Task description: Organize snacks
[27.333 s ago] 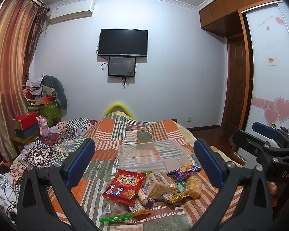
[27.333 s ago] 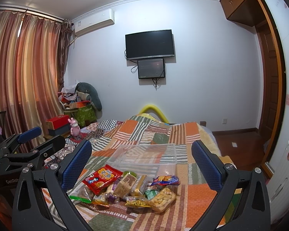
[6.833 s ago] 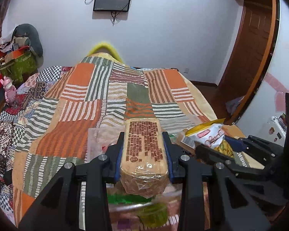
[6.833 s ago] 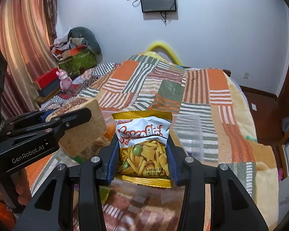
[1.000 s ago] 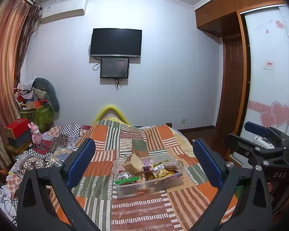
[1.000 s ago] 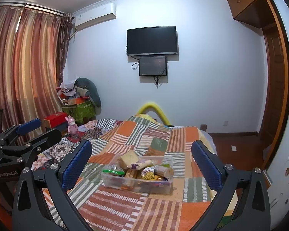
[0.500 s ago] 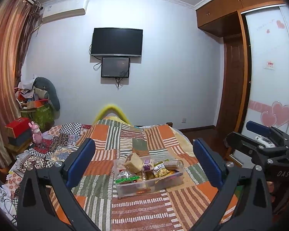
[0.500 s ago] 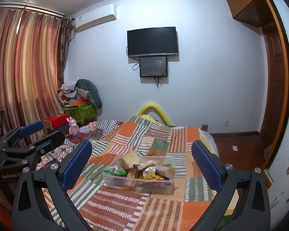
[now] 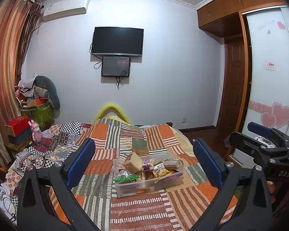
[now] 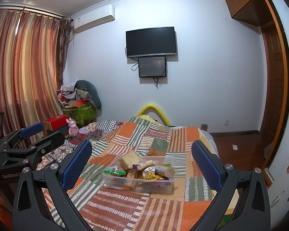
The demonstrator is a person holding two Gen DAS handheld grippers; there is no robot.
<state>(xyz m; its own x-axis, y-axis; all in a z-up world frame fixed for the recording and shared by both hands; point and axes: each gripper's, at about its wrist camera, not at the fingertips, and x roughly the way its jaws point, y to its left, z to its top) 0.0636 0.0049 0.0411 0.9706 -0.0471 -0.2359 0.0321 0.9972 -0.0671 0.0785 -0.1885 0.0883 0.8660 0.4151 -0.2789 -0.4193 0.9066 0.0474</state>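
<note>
A bed (image 9: 125,140) carries everything, spread with a patchwork quilt (image 9: 142,211) of orange, green and brown striped squares. A clear bin (image 9: 150,182) of snack packs sits directly on the quilt, framed between the left jaws and a little beyond their tips; in the right wrist view the bin (image 10: 138,182) likewise lies between the right jaws and ahead of them. Beyond the outer left jaw, a second cloth (image 9: 54,144) in black-and-white checks and floral patches covers that side of the bed. A yellow curved rail (image 9: 111,109) rises at the far end, straight ahead between the jaws.
</note>
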